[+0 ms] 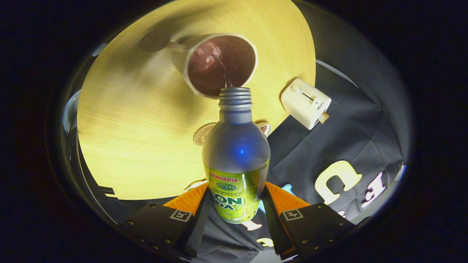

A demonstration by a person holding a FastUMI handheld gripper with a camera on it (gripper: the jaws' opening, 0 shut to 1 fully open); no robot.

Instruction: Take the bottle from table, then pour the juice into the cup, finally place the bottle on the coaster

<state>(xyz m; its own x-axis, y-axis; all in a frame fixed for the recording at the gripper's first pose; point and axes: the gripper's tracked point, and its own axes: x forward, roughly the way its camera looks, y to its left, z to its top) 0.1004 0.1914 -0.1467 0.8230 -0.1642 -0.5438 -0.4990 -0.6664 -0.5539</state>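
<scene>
Pale wood desk [139,146] has open room beside cup [219,65]; we see gripper [236,210] pinching bottle [236,153] btwn both fingers, long axis pointing ahead, mouth at cup rim, juice [223,73] streaming in; coaster [202,134] just behind bottle; toaster [305,103] at desk edge.

The tongs [236,208] grip the bottle [236,157] at frame centre, tipped, dark juice [225,75] streaming into the cup [219,64] above.

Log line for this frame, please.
phase: pouring | gripper: jaws shut on bottle | stream entering cup | coaster: bare, behind bottle
</scene>
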